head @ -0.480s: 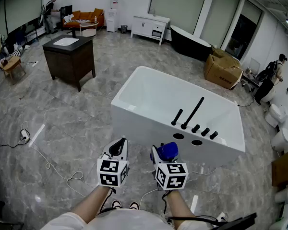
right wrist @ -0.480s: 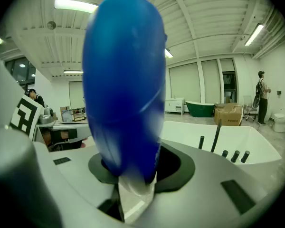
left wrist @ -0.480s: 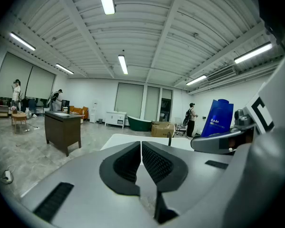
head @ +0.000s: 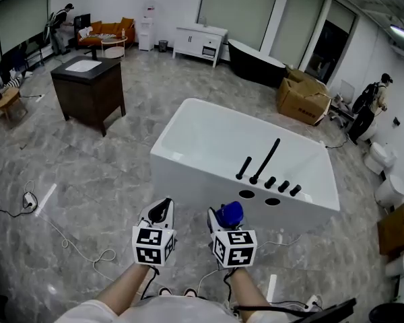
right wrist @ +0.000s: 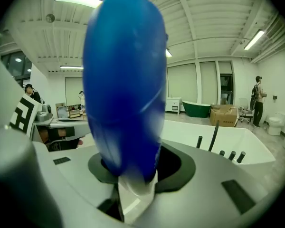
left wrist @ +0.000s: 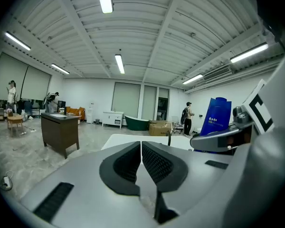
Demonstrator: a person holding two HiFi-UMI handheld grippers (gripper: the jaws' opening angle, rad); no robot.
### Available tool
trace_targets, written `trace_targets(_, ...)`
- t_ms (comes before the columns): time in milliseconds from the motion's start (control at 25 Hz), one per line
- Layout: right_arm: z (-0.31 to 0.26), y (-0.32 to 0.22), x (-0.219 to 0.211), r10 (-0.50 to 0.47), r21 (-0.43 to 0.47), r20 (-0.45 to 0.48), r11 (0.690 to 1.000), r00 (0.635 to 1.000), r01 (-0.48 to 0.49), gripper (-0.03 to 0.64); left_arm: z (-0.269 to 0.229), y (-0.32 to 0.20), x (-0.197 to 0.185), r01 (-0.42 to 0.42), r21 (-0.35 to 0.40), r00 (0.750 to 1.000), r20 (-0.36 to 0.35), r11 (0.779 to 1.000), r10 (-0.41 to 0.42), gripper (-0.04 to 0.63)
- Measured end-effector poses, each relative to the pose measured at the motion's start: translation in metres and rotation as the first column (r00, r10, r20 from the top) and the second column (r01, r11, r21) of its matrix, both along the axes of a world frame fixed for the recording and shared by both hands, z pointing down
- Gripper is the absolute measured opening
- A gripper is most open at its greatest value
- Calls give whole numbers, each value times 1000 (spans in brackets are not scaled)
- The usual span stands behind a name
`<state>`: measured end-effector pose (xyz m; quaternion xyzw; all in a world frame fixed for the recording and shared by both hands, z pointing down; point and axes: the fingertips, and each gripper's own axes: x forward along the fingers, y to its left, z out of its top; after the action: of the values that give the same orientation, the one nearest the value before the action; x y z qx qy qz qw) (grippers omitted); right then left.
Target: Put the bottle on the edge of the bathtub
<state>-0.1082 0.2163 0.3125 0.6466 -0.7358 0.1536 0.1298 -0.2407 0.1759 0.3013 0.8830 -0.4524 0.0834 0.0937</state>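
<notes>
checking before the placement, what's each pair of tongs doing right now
left tongs: closed, empty
right tongs: closed on the blue bottle

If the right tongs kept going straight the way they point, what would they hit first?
Probably the white bathtub, at its near rim by the black taps; the blue bottle in the right tongs would touch first.

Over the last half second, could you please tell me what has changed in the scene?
Very little. The head view has drifted, so the bathtub sits slightly lower and further left in frame. That looks like the camera moving, not the tub. Nothing was taken hold of or let go. The right gripper stays shut on the blue bottle, and the left gripper stays shut and empty, both short of the tub.
</notes>
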Motion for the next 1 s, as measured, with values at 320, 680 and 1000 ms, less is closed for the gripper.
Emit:
trace_targets(320,2,-1,-9,30,-2,0,1000,1000,-30,164,3,-6,-7,-18,-8,1000,-19,1000,18,25)
trace_targets(680,8,-11,-8,64,-27,18,998,998,-63,164,12,-16,-11,-23,-41,999,-24,999,22,25)
trace_targets(1000,13,-40,2,74,-39,28,997,997,-73,164,12,-44,-8,-6,-42,1000,-19,999,5,25)
